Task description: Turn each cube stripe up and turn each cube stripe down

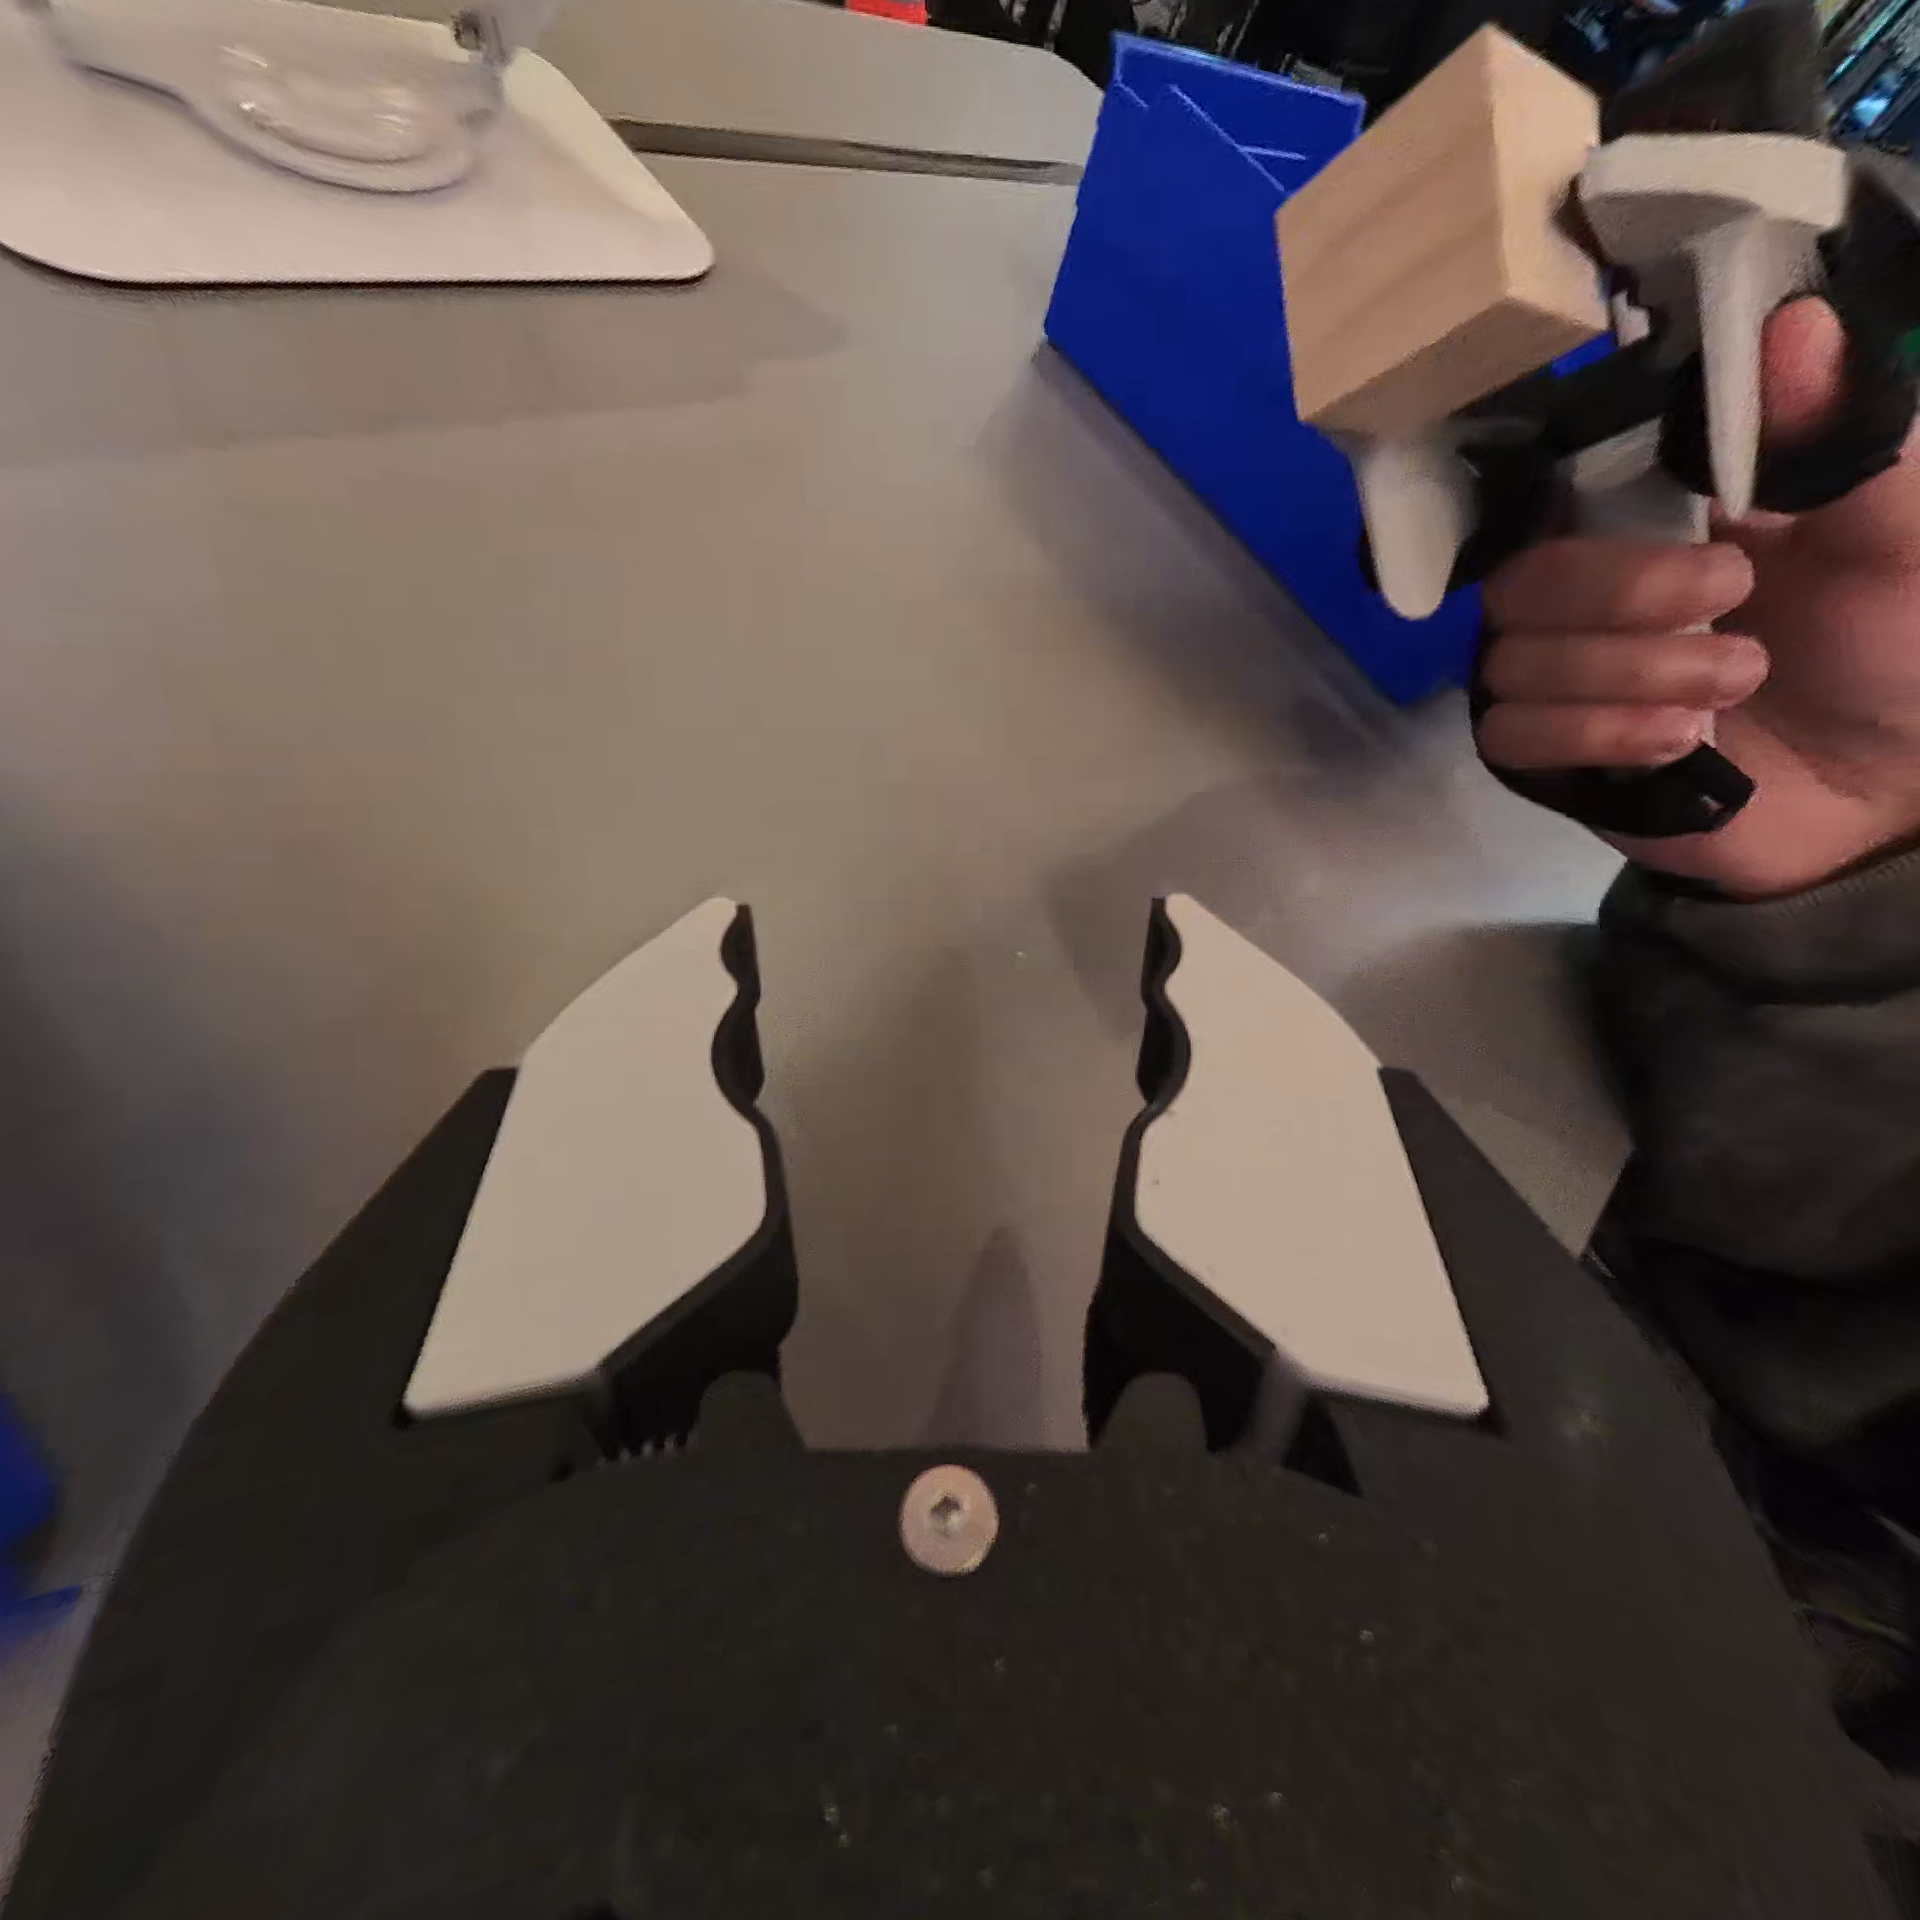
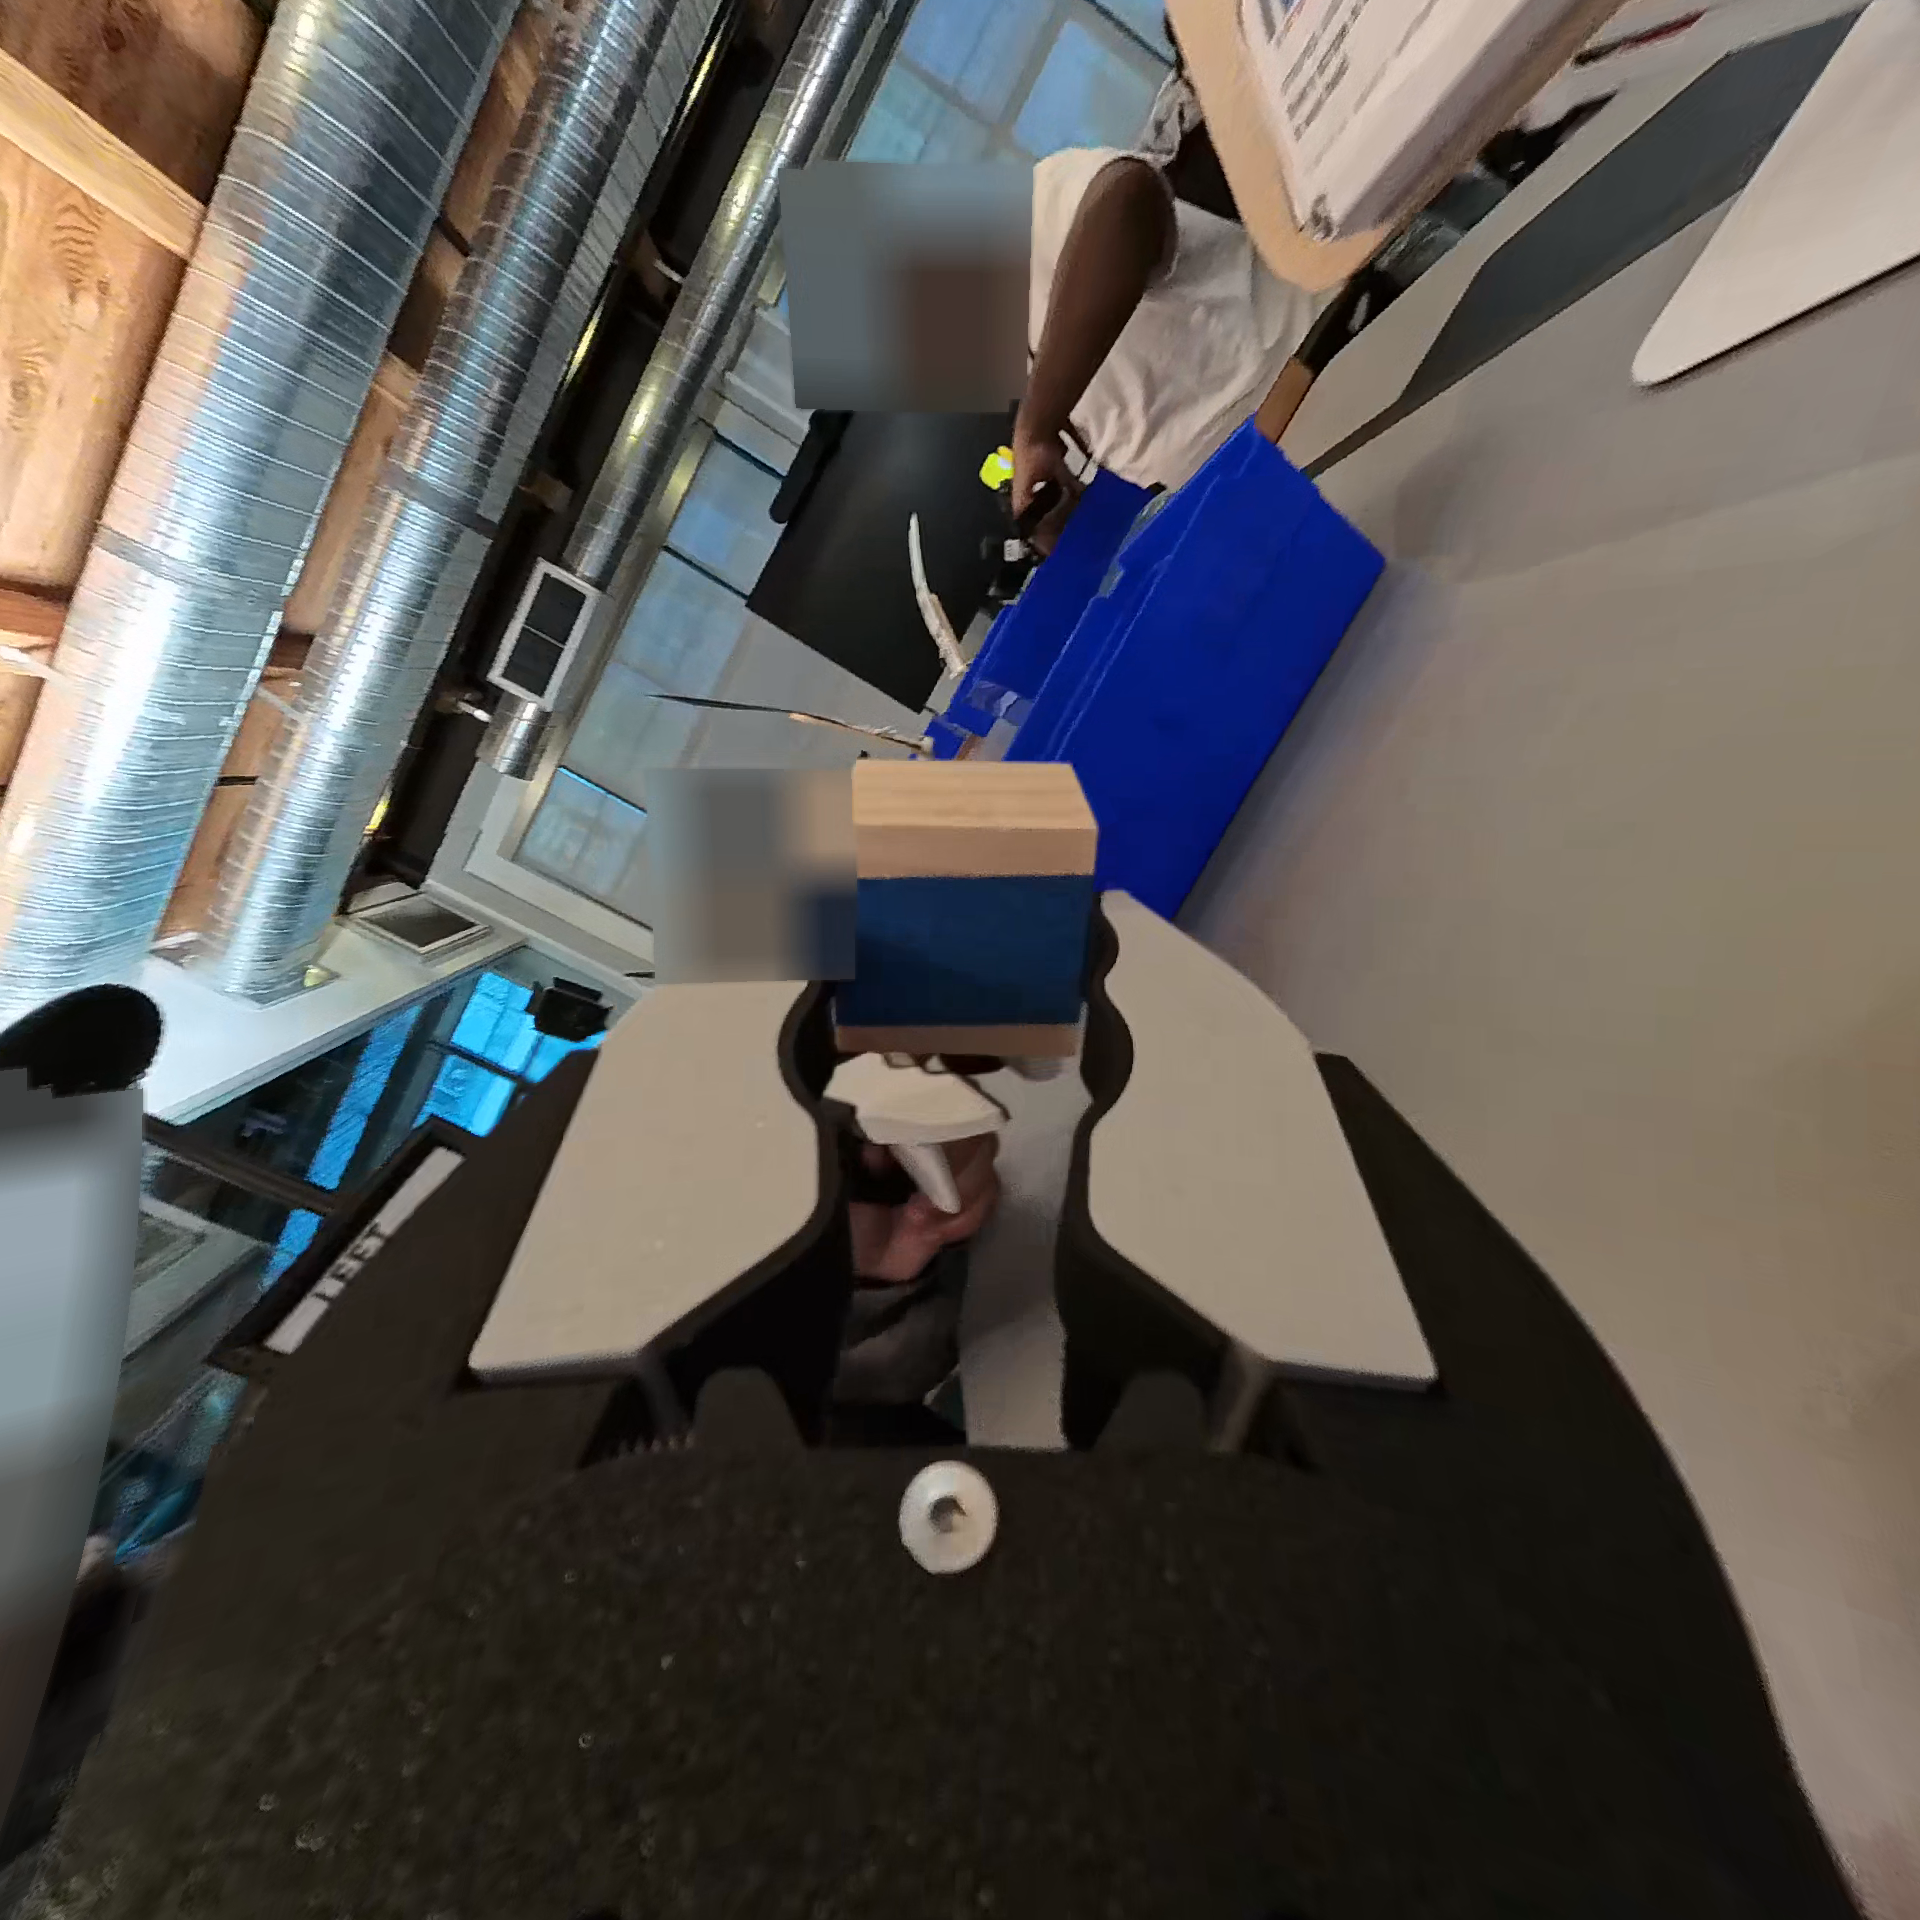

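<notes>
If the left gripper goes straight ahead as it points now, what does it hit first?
Probably the bare grey table: the open left gripper angles down at it. The white mat lies farther off to the left; depth is unclear.

Light: even indoor brightness, soft sheen on the grey worktop (image 1: 520, 623).
Shadows: faint ones under the left tool (image 1: 951, 935) and beside the blue bin (image 1: 1195, 343).
Blur: right tool (image 1: 1475, 312) and its wooden cube (image 1: 1444, 239) smeared in the left wrist view.
Focus: cube (image 2: 971, 904) crisp in the right wrist view.
Distortion: wide-angle bending at edges, ducts (image 2: 208, 520) curved.
Glare: bright streaks along those ducts.
</notes>
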Demonstrator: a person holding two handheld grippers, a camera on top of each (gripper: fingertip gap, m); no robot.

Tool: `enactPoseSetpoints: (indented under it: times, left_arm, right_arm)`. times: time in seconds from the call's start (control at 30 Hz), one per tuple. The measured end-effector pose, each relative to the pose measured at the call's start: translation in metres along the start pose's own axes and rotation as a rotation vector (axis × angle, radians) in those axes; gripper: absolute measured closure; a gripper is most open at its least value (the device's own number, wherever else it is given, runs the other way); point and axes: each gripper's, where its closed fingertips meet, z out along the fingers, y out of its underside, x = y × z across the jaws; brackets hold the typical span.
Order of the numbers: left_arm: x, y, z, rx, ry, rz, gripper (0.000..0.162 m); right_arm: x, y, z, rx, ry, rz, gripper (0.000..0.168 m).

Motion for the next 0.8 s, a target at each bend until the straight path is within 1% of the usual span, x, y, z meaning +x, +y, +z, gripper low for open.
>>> enactPoseSetpoints:
  times: [0.13, 0.2, 0.23, 0.3, 0.4, 0.47, 0.53, 0.6, 0.67, 0.8]
  left_arm:
    - [0.015, 0.003, 0.003, -0.041, 0.012, 0.063, 0.093]
    - [0.02, 0.011, 0.007, -0.069, 0.009, 0.101, 0.095]
    - [0.021, 0.016, 0.009, -0.085, 0.007, 0.112, 0.095]
    - [0.024, 0.023, 0.013, -0.112, 0.017, 0.117, 0.095]
    - [0.029, 0.03, 0.015, -0.139, 0.052, 0.092, 0.095]
    - [0.031, 0.031, 0.015, -0.145, 0.084, 0.062, 0.095]
    - [0.035, 0.032, 0.014, -0.156, 0.117, 0.036, 0.095]
    - [0.036, 0.031, 0.014, -0.156, 0.129, 0.029, 0.095]
    - [0.037, 0.03, 0.013, -0.161, 0.127, 0.043, 0.095]
    - [0.034, 0.031, 0.012, -0.168, 0.099, 0.08, 0.096]
  right_arm:
    - [0.0, -0.012, -0.017, 0.011, 0.141, -0.131, 0.123]
    - [-0.009, -0.026, -0.031, 0.023, 0.202, -0.188, 0.123]
    - [-0.015, -0.037, -0.042, 0.041, 0.239, -0.221, 0.123]
    - [-0.023, -0.071, -0.072, 0.105, 0.378, -0.323, 0.123]
    - [-0.017, -0.126, -0.132, 0.174, 0.693, -0.438, 0.123]
    - [0.004, -0.153, -0.163, 0.156, 0.843, -0.397, 0.123]
    - [0.043, -0.167, -0.178, 0.081, 0.933, -0.283, 0.123]
    - [0.091, -0.167, -0.183, -0.052, 1.027, -0.171, 0.123]
    - [0.133, -0.162, -0.18, -0.182, 1.11, -0.107, 0.123]
    - [0.188, -0.154, -0.176, -0.393, 1.283, -0.072, 0.123]
